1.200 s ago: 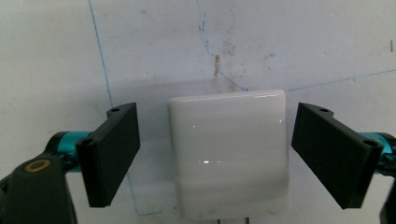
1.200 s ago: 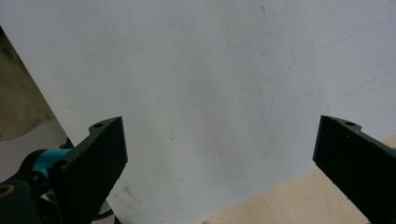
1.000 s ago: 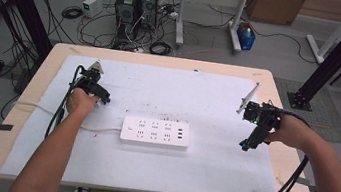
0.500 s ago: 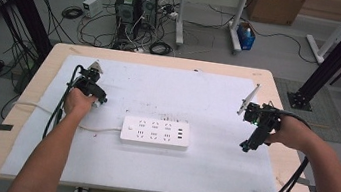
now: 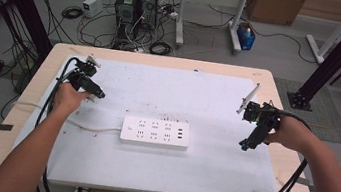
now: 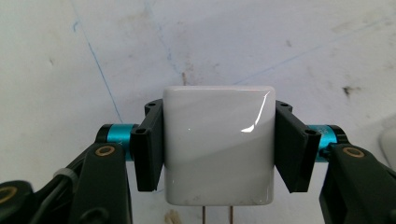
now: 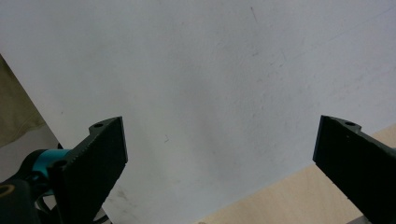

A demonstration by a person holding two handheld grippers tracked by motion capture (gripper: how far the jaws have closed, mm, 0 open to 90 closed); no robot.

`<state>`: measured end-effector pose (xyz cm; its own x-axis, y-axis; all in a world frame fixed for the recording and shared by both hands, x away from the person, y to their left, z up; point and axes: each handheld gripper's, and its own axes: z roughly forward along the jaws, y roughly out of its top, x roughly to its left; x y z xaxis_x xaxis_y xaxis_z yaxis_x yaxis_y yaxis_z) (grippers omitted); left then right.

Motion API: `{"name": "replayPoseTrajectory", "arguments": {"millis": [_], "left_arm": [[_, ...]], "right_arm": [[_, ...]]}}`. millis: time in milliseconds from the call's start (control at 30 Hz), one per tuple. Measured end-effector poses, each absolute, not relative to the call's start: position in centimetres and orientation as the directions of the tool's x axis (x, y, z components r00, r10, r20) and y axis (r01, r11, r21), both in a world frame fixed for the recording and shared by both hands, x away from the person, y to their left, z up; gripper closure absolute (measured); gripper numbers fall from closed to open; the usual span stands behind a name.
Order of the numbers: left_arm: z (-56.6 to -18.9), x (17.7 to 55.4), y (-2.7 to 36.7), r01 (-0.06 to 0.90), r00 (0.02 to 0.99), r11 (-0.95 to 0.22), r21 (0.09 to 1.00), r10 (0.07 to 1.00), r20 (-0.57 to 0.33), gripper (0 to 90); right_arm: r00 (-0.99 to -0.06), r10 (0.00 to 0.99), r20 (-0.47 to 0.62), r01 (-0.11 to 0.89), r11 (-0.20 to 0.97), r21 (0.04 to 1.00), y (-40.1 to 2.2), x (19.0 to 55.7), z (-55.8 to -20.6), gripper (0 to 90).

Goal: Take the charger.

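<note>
My left gripper (image 6: pixel 218 151) is shut on a glossy white plug adapter (image 6: pixel 218 135), its black pads pressed on both sides; two metal prongs stick out of the adapter toward the camera. In the high view that left gripper (image 5: pixel 94 93) hangs over the white mat at the left, pointing right. A white power strip (image 5: pixel 154 132) lies flat in the middle of the mat, to the lower right of it. My right gripper (image 5: pixel 245 145) is at the mat's right edge, pointing down. In its own view the right gripper (image 7: pixel 219 156) stands wide open over bare mat with nothing between its jaws.
The strip's white cord (image 5: pixel 91 127) runs left under my left forearm. A white mat (image 5: pixel 209 96) covers most of the wooden table (image 5: pixel 163 60). Black cables trail from both grippers. Computers, cables and another desk stand on the floor beyond the table.
My left hand has risen a little off the mat and shifted slightly left. The right hand and the power strip have stayed where they were.
</note>
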<state>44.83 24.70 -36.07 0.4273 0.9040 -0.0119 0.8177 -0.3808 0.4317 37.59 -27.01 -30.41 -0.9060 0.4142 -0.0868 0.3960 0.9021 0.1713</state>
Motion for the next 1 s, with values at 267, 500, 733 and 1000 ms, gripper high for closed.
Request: {"name": "replayPoseTrajectory", "arguments": {"millis": [267,500,733,1000], "left_arm": [[-32.4,43.0,23.6,0.71,0.599,-0.537,0.456,0.8,0.01,42.6],[-30.0,41.3,22.3,0.638,0.692,-0.617,0.46,0.722,0.007,42.6],[-28.1,39.5,21.4,0.559,0.781,-0.695,0.451,0.625,-0.006,42.6],[-26.6,37.3,20.7,0.516,0.813,-0.733,0.443,0.582,0.017,42.6]], "right_arm": [[-0.901,0.421,-0.105,0.399,0.899,0.182,-27.1,36.8,-29.9,2.3],[-0.895,0.432,-0.112,0.407,0.893,0.191,-27.2,36.2,-29.6,2.3],[-0.9,0.418,-0.125,0.392,0.9,0.188,-26.9,35.6,-29.5,2.3],[-0.905,0.405,-0.129,0.378,0.906,0.191,-26.4,35.2,-29.3,2.3]]}}
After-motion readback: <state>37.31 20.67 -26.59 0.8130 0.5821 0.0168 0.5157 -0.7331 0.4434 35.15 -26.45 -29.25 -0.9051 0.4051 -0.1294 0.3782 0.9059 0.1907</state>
